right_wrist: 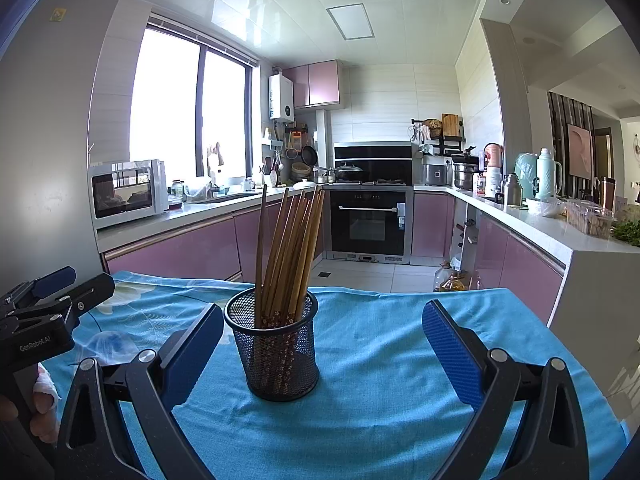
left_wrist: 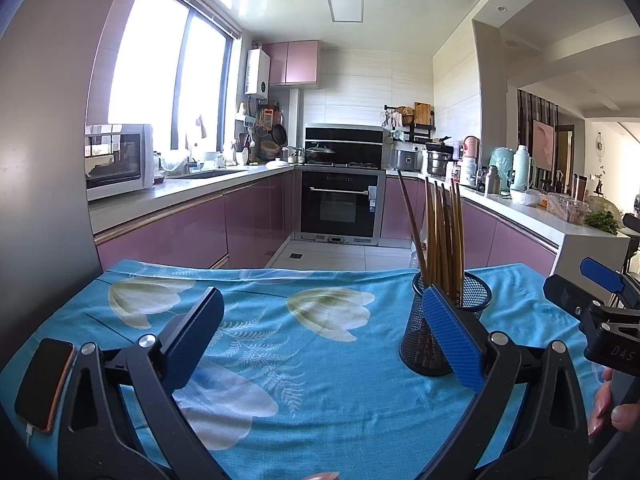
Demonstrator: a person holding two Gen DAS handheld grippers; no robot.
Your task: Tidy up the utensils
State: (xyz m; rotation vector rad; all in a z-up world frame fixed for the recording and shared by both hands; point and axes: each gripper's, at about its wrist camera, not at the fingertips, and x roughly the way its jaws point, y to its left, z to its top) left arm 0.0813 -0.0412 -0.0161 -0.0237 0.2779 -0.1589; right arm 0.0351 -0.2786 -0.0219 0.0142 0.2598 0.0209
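A black mesh cup (right_wrist: 276,356) stands upright on the blue flowered cloth (right_wrist: 380,360). Several brown wooden chopsticks (right_wrist: 292,256) stand in it, leaning a little right. My right gripper (right_wrist: 322,344) is open and empty, with the cup between its fingers, nearer the left one. In the left wrist view the cup (left_wrist: 432,328) and chopsticks (left_wrist: 440,232) sit behind the right finger of my left gripper (left_wrist: 320,332), which is open and empty over the cloth (left_wrist: 300,360). The right gripper (left_wrist: 600,304) shows at that view's right edge, and the left gripper (right_wrist: 52,300) at the right wrist view's left edge.
A phone (left_wrist: 44,384) on a cable lies at the cloth's left edge. Behind the table are pink kitchen cabinets (left_wrist: 180,232), an oven (left_wrist: 340,208), a microwave (left_wrist: 116,160) and a cluttered counter (left_wrist: 540,212) on the right. Bottles (right_wrist: 452,280) stand on the floor past the far edge.
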